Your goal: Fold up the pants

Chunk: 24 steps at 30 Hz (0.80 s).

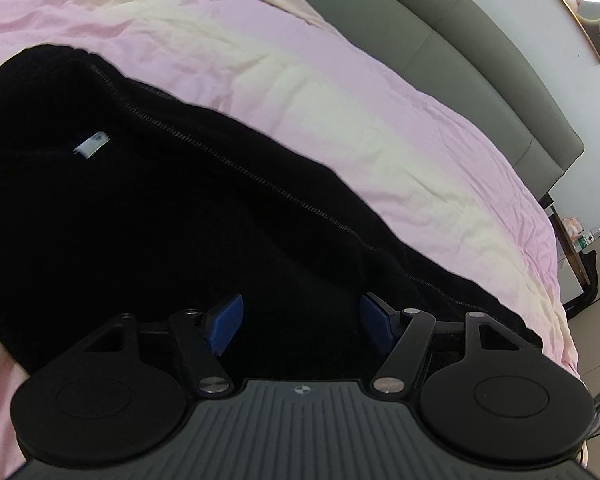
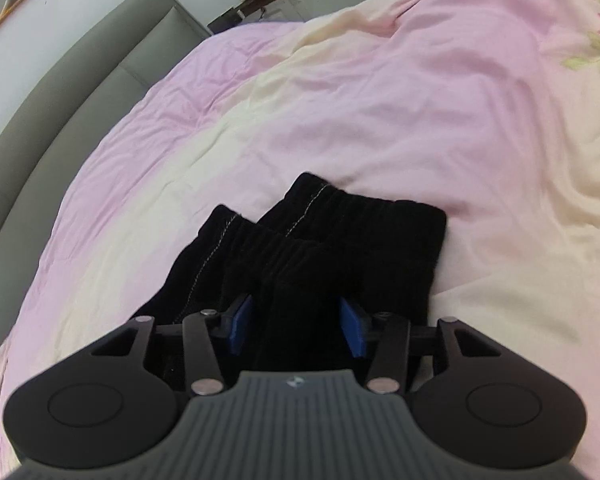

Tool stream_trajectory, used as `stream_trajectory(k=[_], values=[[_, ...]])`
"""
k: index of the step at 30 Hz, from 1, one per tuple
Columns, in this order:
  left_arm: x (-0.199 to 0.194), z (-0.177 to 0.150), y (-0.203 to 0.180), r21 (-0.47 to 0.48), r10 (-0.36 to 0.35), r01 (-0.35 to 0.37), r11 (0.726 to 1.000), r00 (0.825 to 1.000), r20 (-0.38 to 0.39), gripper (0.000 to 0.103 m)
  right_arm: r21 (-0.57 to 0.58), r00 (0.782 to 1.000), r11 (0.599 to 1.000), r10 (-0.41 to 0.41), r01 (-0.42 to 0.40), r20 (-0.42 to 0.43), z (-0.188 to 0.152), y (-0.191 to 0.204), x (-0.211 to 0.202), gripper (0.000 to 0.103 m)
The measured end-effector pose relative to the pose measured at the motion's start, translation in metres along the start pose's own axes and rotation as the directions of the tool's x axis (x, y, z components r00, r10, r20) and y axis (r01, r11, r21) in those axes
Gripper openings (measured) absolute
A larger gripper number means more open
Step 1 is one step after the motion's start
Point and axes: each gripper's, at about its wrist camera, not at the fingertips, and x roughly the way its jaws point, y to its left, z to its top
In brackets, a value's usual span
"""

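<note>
Across the bed (image 1: 340,92), on its pink-and-cream duvet, the black pants (image 1: 132,208) lie spread out: wide seat end with a white label (image 1: 92,146) at 10 o'clock in the left wrist view, both cuffs (image 2: 340,220) stacked at 12 o'clock in the right wrist view. Grey headboard (image 1: 440,40) runs behind.

Left gripper (image 1: 302,322): jaws stand wide apart over the fabric, nothing pinched between the blue pads (image 1: 228,320). Right gripper (image 2: 296,324): jaws straddle a raised ridge of the leg fabric; pads sit close on either side, but whether they press it I can't tell.

Judgement: step in hand looks like taking hold for the next fold.
- Right: bite both leg layers, not just the top one.
- Left: drop onto the near edge, pinch close to the seam (image 1: 240,160) so the layers stay stacked.
- Lift both ends evenly, keep the cloth taut between grips.
- Lay cuffs toward the waist, edges aligned, then release.
</note>
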Motion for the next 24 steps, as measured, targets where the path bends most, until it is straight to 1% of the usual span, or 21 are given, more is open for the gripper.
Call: stream_trajectory(k=[1, 2, 3, 4, 5, 6, 7, 9, 10, 11, 12, 13, 14, 15, 16, 17, 19, 20, 21, 22, 24], values=[[-0.003, -0.003, 0.007, -0.019, 0.009, -0.009, 1.0, 1.0, -0.013, 0.078, -0.019, 1.0, 1.0, -0.004, 0.004, -0.005, -0.001, 0.002, 0.006, 0.039], [-0.006, -0.004, 0.013, -0.034, 0.022, -0.023, 0.999, 1.0, -0.02, 0.078, -0.046, 1.0, 0.999, -0.02, 0.02, 0.0, -0.001, 0.005, 0.009, 0.022], [-0.009, -0.004, 0.018, -0.04, 0.037, -0.038, 0.998, 0.999, -0.02, 0.078, -0.064, 0.999, 0.997, -0.03, 0.031, 0.025, -0.001, 0.007, 0.005, 0.014], [-0.013, -0.004, 0.023, -0.044, 0.057, -0.057, 0.997, 0.998, -0.017, 0.078, -0.049, 0.996, 0.999, -0.014, 0.018, 0.086, 0.0, 0.007, -0.005, 0.012], [-0.017, -0.003, 0.028, -0.049, 0.073, -0.074, 0.996, 0.997, -0.013, 0.078, -0.033, 0.988, 0.999, 0.01, -0.005, 0.152, 0.003, 0.008, -0.018, 0.01], [-0.021, -0.002, 0.033, -0.062, 0.086, -0.086, 0.994, 0.996, -0.007, 0.078, -0.047, 0.977, 0.999, 0.025, -0.015, 0.213, 0.007, 0.013, -0.032, 0.009], [-0.024, 0.0, 0.036, -0.077, 0.095, -0.094, 0.993, 0.996, 0.0, 0.078, -0.077, 0.962, 0.997, 0.028, -0.007, 0.272, 0.01, 0.019, -0.044, 0.009], [-0.027, 0.002, 0.041, -0.096, 0.099, -0.098, 0.991, 0.995, 0.003, 0.078, -0.118, 0.92, 0.992, -0.001, 0.052, 0.392, 0.016, 0.024, -0.068, 0.008], [-0.028, 0.004, 0.042, -0.099, 0.096, -0.096, 0.991, 0.995, 0.002, 0.078, -0.1, 0.91, 0.993, -0.014, 0.06, 0.415, 0.019, 0.02, -0.074, 0.008], [-0.028, 0.004, 0.042, -0.096, 0.093, -0.093, 0.991, 0.996, -0.001, 0.078, -0.068, 0.911, 0.996, -0.022, 0.055, 0.412, 0.022, 0.013, -0.074, 0.009], [-0.027, 0.004, 0.041, -0.089, 0.091, -0.091, 0.992, 0.996, -0.004, 0.078, -0.055, 0.928, 0.997, -0.031, 0.055, 0.371, 0.025, 0.005, -0.065, 0.01], [-0.024, 0.005, 0.04, -0.082, 0.089, -0.09, 0.993, 0.996, -0.01, 0.078, -0.051, 0.955, 0.997, -0.039, 0.056, 0.294, 0.027, -0.003, -0.049, 0.011], [-0.022, 0.005, 0.038, -0.078, 0.087, -0.088, 0.993, 0.996, -0.018, 0.078, -0.037, 0.971, 0.997, -0.061, 0.072, 0.231, 0.026, -0.011, -0.035, 0.013], [-0.02, 0.004, 0.037, -0.075, 0.082, -0.084, 0.994, 0.996, -0.023, 0.078, -0.02, 0.979, 0.994, -0.106, 0.111, 0.175, 0.023, -0.018, -0.024, 0.013], [-0.02, 0.003, 0.035, -0.075, 0.077, -0.079, 0.994, 0.997, -0.025, 0.078, -0.001, 0.979, 0.99, -0.138, 0.139, 0.149, 0.021, -0.024, -0.019, 0.012], [-0.02, 0.003, 0.034, -0.075, 0.071, -0.073, 0.994, 0.997, -0.023, 0.078, 0.026, 0.979, 0.992, -0.13, 0.127, 0.156, 0.02, -0.026, -0.02, 0.014], [-0.024, 0.004, 0.034, -0.079, 0.069, -0.069, 0.994, 0.998, -0.008, 0.078, 0.03, 0.973, 0.991, -0.134, 0.131, 0.189, 0.024, -0.016, -0.031, 0.032], [-0.027, 0.005, 0.035, -0.082, 0.073, -0.073, 0.994, 0.997, 0.005, 0.078, 0.019, 0.963, 0.99, -0.141, 0.14, 0.229, 0.022, -0.01, -0.039, 0.049], [-0.028, 0.006, 0.036, -0.086, 0.079, -0.077, 0.993, 0.997, 0.014, 0.078, 0.002, 0.953, 0.988, -0.148, 0.153, 0.264, 0.02, -0.005, -0.047, 0.058], [-0.028, 0.007, 0.038, -0.091, 0.086, -0.084, 0.992, 0.996, 0.015, 0.078, -0.016, 0.947, 0.985, -0.16, 0.171, 0.278, 0.016, 0.0, -0.051, 0.059], [-0.027, 0.009, 0.037, -0.086, 0.084, -0.083, 0.993, 0.996, 0.007, 0.078, -0.038, 0.957, 0.984, -0.162, 0.176, 0.241, 0.01, 0.002, -0.051, 0.059]])
